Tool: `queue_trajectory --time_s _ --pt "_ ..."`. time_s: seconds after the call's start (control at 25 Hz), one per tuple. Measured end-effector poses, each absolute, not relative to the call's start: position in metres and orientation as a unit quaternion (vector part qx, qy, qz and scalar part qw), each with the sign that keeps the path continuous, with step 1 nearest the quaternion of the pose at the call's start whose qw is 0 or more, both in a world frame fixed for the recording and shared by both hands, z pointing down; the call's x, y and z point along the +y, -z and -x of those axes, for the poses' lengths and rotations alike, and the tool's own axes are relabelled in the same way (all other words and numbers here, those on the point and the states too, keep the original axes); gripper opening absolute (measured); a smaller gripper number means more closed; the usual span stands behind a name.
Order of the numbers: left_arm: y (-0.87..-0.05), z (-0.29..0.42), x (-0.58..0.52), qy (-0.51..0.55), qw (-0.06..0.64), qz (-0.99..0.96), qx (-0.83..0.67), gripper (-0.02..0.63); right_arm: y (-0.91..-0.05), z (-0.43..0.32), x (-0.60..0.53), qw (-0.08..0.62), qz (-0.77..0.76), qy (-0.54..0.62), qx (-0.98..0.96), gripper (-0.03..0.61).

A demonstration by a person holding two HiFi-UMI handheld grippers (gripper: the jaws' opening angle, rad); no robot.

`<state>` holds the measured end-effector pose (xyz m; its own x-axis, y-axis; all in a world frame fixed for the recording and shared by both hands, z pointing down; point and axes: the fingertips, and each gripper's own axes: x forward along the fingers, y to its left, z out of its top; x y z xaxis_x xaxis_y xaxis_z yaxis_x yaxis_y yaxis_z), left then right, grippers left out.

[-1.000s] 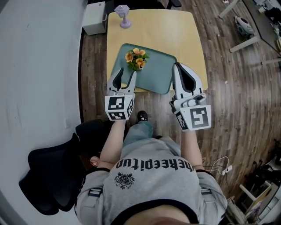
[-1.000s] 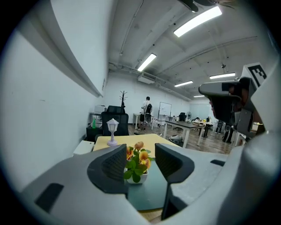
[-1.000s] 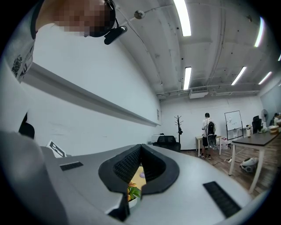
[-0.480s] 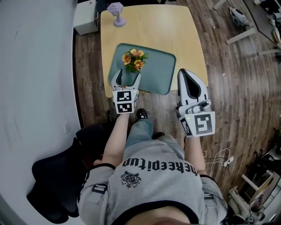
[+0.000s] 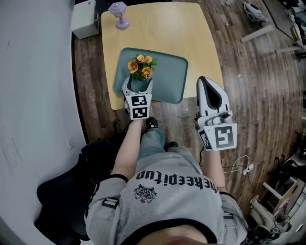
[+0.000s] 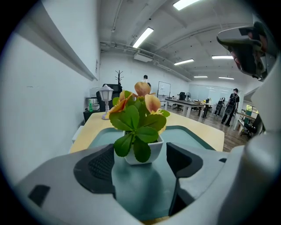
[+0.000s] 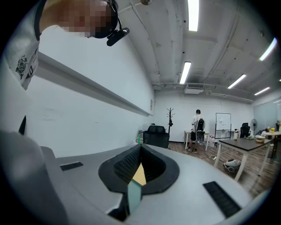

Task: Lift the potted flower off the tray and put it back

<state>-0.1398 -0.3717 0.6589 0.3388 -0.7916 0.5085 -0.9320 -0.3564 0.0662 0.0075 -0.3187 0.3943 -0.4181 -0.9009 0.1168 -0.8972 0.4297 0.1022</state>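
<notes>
The potted flower (image 5: 139, 68), orange blooms and green leaves in a small white pot (image 6: 147, 154), stands upright on the left part of the teal tray (image 5: 169, 76) on the wooden table. My left gripper (image 5: 139, 85) reaches over the tray's near edge. Its jaws are opening wide, with the pot between the fingertips (image 6: 102, 163) and no pad pressing on it. My right gripper (image 5: 207, 83) hangs to the right of the tray, off the table's front corner. In the right gripper view its jaws (image 7: 139, 154) meet at the tips with nothing in them.
A small purple lamp-shaped ornament (image 5: 119, 13) stands at the table's far left corner. A white box (image 5: 83, 19) sits on the floor beside the table, by the wall. A black chair (image 5: 62, 196) is behind me to the left. Desks and standing people fill the room beyond.
My left gripper has moved forward and down from the tray's near edge to the pot, and its jaws have spread wider. The right gripper has hardly shifted.
</notes>
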Motion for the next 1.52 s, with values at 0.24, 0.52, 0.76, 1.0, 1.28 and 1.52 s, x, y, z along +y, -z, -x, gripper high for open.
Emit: queue_trajectory --time_s 0.24,0.52,0.76,1.0,1.28,1.52 --pt "-0.671 0.134 -0.381 -0.206 0.171 -0.795 -0.544 0.354 -0.399 -0.011 -0.322 0.089 -0.538 0.014 -0.838 0.003" --pt "-0.68 0.134 -0.389 -0.22 0.176 -0.786 -0.551 0.353 -0.405 -0.02 -0.326 0.1 -0.547 0.01 -0.831 0.003" --pt "-0.678 0.134 -0.388 -0.212 0.175 -0.788 -0.551 0.333 -0.407 -0.021 -0.325 0.097 -0.548 0.01 -0.831 0.003" --pt "-0.661 0.134 -0.389 -0.191 0.171 -0.797 -0.547 0.331 -0.403 -0.016 -0.326 0.089 -0.545 0.009 -0.834 0.002" --pt "-0.637 0.138 -0.387 -0.19 0.163 -0.8 -0.545 0.331 -0.395 -0.007 -0.326 0.073 -0.531 0.018 -0.844 0.003" --pt "-0.599 0.136 -0.374 -0.188 0.137 -0.805 -0.546 0.331 -0.382 -0.003 -0.318 0.053 -0.515 0.025 -0.855 0.003"
